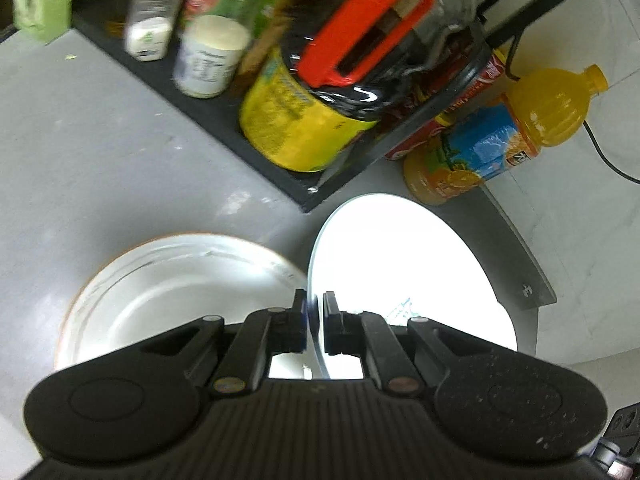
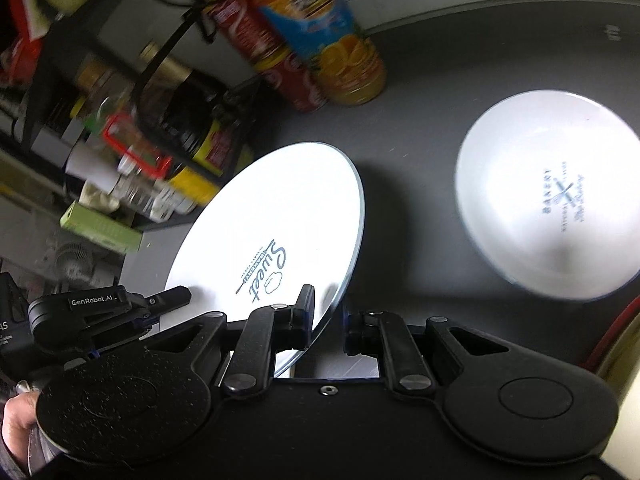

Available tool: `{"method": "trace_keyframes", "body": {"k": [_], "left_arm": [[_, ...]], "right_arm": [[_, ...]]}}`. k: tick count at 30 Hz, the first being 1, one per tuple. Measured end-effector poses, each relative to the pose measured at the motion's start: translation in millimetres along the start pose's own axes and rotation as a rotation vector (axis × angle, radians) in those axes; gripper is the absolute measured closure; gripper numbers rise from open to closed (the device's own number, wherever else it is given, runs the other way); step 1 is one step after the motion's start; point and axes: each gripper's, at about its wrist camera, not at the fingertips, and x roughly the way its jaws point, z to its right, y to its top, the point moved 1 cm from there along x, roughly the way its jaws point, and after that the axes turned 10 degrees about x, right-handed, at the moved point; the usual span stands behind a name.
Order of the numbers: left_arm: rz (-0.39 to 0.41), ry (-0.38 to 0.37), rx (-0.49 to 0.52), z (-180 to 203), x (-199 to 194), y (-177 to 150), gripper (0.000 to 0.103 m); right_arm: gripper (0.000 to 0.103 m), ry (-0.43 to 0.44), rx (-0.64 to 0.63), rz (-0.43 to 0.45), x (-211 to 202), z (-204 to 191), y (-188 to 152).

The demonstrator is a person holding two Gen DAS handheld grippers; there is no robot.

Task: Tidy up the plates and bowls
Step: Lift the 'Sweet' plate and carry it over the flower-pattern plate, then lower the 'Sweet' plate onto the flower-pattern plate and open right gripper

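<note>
My left gripper is shut on the rim of a flat white plate and holds it tilted on edge. The same plate, printed "Sweet", shows in the right wrist view, and the left gripper shows there at the plate's left edge. My right gripper has its jaws either side of the plate's lower right rim with a gap on the right side. A white bowl with an orange rim sits under the plate's left. A white bowl printed "Bakery" lies to the right.
A black rack holds spice jars, a yellow tin and a jar with a red clamp. An orange juice bottle and a red can stand behind the plate. The counter edge is at the right.
</note>
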Motion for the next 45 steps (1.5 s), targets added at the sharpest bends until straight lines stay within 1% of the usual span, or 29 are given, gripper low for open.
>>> {"method": "trace_keyframes", "body": {"k": [10,18,27,34,40,45], "left_arm": [[0.042,0.044,-0.077,-36,-37,-24,0.098],[0.050,0.063,-0.118,-56,-51,-42,0.098],[0.035,0.077,-0.160,-73,-55,-60,0.098],[0.004,0.108,-0.184,-85,-49,-72,0.097],[0.000,0.122,-0.187,-92,-46,-74,0.097],[-0.022,0.132,-0.162,-92,-44,-70,0.097]], "right_arm": [[0.090,0.017,-0.067,-0.050,9,-22,-25],[0.090,-0.002,-0.123,-0.075,11,-30,-43],[0.090,-0.027,-0.170,-0.101,17,-35,-56],[0.090,-0.059,-0.201,-0.111,29,-43,-64],[0.091,-0.064,-0.183,-0.118,34,-40,-65],[0.093,-0.069,-0.166,-0.126,38,-38,-66]]}}
